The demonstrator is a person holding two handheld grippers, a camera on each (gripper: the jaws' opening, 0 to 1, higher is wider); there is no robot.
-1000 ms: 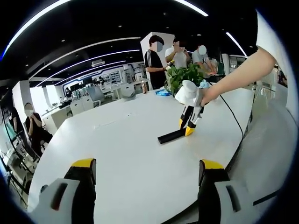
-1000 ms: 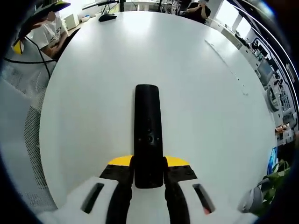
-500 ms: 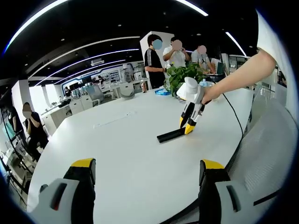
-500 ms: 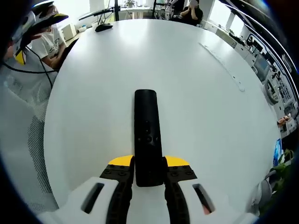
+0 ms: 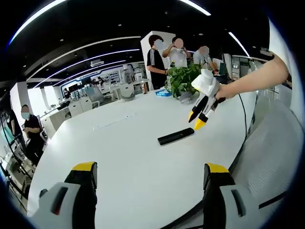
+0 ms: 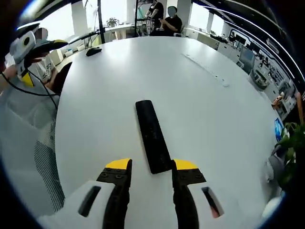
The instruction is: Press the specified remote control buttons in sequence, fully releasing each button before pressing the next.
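Remote control [image 6: 153, 137]: black, flat on the white bench [image 6: 214, 124], near its edge. Right tongs [image 6: 151, 168]: jaws apart, raised above the remote's near end, clear of it. Left tongs [image 5: 151, 172]: jaws wide apart, holding nothing, well back from the remote [image 5: 176, 136]. Potted plant [image 5: 183, 78]: at the bench's far side.

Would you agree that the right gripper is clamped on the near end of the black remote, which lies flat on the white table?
Not quite: the right gripper is open and lifted clear of the black remote, not clamped on it. The left gripper view shows it hanging above the remote with a gap. The remote does lie flat on the white table.
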